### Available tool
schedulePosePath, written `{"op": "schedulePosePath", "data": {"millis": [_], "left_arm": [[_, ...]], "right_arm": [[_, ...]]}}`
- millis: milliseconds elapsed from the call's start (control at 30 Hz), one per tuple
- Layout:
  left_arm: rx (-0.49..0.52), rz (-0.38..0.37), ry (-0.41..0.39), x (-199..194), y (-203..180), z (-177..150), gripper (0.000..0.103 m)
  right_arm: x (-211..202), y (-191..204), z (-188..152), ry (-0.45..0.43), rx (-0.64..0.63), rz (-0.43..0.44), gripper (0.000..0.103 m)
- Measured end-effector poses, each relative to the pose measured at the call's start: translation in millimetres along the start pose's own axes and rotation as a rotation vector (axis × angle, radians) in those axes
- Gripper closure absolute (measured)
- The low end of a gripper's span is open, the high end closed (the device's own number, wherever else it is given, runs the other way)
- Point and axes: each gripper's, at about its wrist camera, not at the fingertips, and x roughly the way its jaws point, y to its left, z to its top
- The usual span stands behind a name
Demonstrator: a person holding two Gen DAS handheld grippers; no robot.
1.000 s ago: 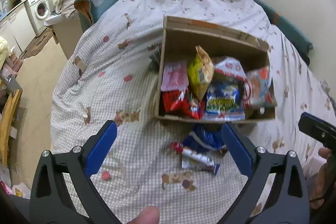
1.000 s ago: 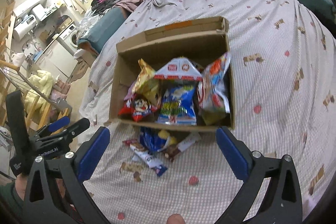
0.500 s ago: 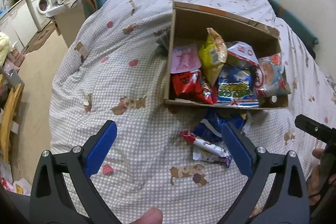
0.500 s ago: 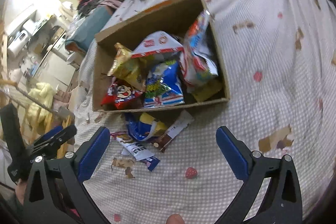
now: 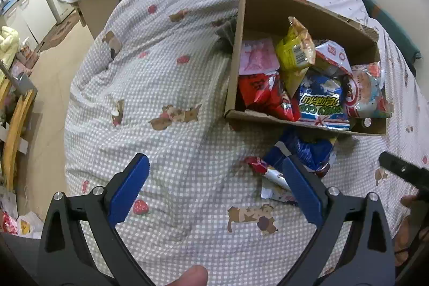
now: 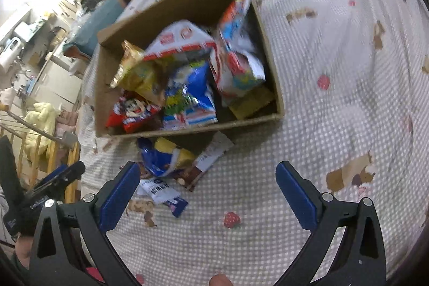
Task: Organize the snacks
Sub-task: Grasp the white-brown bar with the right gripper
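1. Left gripper (image 5: 214, 186): jaws spread wide, holding nothing; it hangs over the quilt (image 5: 166, 87), with its right finger overlapping the loose snacks in this view; the right gripper's black tip shows at the far right edge.
2. Right gripper (image 6: 207, 189): jaws likewise wide and empty; poised over the quilt, just in front of the box (image 6: 187, 4); this view is blurred.
3. Box: open cardboard, lying on the quilt, already crowded with bags, among them a yellow bag (image 5: 295, 50), a red bag (image 5: 262, 95) and a blue bag (image 5: 321, 101).
4. Loose snacks: a blue pouch (image 6: 163, 160) touching the box's near wall; a brown bar (image 6: 206, 165) beside it; a white packet (image 6: 161, 192) nearest the grippers.
5. Step in hand, as judged: the approach to the remaining loose snacks; none is gripped yet.
6. Next move, as judged: one gripper should descend on the white packet, close on its thin edge, and lift it over the near wall into the box; flat wrappers on soft cloth may slip or snag the quilt.
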Motion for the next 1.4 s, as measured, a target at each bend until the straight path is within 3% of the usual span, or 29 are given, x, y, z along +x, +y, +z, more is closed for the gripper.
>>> {"op": "schedulePosePath", "data": {"millis": [133, 200, 267, 300, 533, 633, 700, 767, 1067, 1233, 1300, 1400], "left_arm": [[-0.022, -0.008, 0.025, 5, 3, -1, 0.004], [-0.023, -0.014, 0.026, 5, 2, -1, 0.004], [-0.012, -0.013, 0.021, 5, -1, -1, 0.004], [-0.006, -0.011, 0.020, 5, -2, -2, 0.004], [0.003, -0.007, 0.016, 4, -3, -4, 0.004], [0.002, -0.010, 0.019, 4, -2, -4, 0.004], [0.002, -0.012, 0.024, 4, -2, -4, 0.004], [-0.007, -0.010, 0.032, 5, -1, -4, 0.004], [-0.069, -0.079, 0.104, 18, 6, -10, 0.006], [-0.105, -0.175, 0.206, 36, -4, -10, 0.023], [-0.125, -0.215, 0.249, 44, -13, -10, 0.037], [-0.119, -0.240, 0.281, 59, -32, -8, 0.045]], "right_arm": [[30, -3, -1, 0.131, 0.031, 0.031, 0.004], [47, -3, -2, 0.175, 0.034, 0.030, 0.021], [61, 0, -2, 0.204, 0.041, 0.036, 0.030], [65, 2, -1, 0.211, 0.041, 0.036, 0.035], [92, 7, 15, 0.207, 0.049, -0.033, 0.044], [97, 1, 13, 0.224, 0.059, -0.055, 0.055], [93, -3, 11, 0.225, 0.057, -0.057, 0.073], [82, -4, 9, 0.217, 0.050, -0.053, 0.082], [22, -3, -23, 0.204, 0.018, 0.012, 0.084], [-5, -12, -34, 0.144, 0.030, 0.091, 0.084], [-7, -17, -32, 0.116, 0.058, 0.116, 0.084], [-15, -26, -25, 0.087, 0.080, 0.137, 0.084]]}}
